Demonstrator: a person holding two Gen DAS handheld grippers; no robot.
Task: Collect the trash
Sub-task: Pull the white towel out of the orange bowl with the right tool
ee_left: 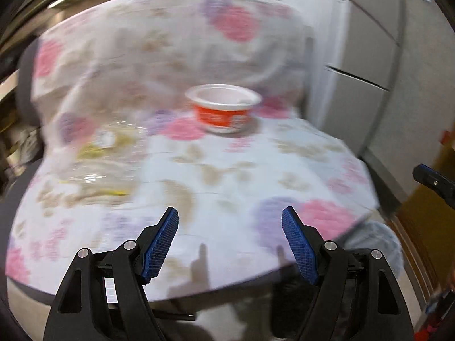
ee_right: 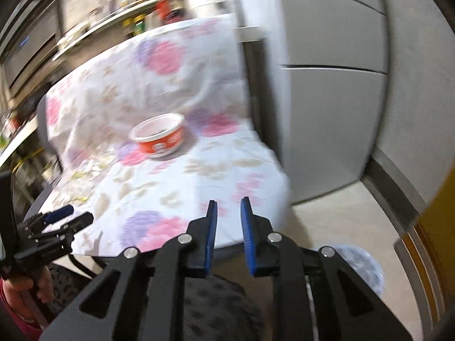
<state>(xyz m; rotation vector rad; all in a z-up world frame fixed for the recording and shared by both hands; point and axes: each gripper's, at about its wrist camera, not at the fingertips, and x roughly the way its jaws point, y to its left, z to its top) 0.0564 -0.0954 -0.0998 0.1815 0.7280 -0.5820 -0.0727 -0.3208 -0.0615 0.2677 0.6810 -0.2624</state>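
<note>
One chair [ee_left: 119,56], draped over seat and backrest in one floral sheet [ee_left: 227,170] of pink and purple blooms, filled most of both views. Beside it on the right stood grey cabinet fronts [ee_left: 366,42], with a cluttered shelf [ee_right: 93,25] behind, too blurred to count its contents.

On the seat lay two pieces of trash. One red and white cup [ee_left: 223,108], upright with its mouth open, sat towards the back of the seat, near the foot of the backrest; the right wrist view showed the same cup [ee_right: 159,136] ahead and to the left. One crumpled clear wrapper [ee_left: 102,159] with yellow print lay on the seat's left side, well apart from the cup, smeared by motion blur.

Two grippers were in view, both in front of the seat's near edge and touching nothing. The left gripper [ee_left: 230,216] had its two blue pads spread wide apart, with nothing between them. The right gripper [ee_right: 229,203] held its two pads close together with a narrow gap left, also holding nothing.
</note>
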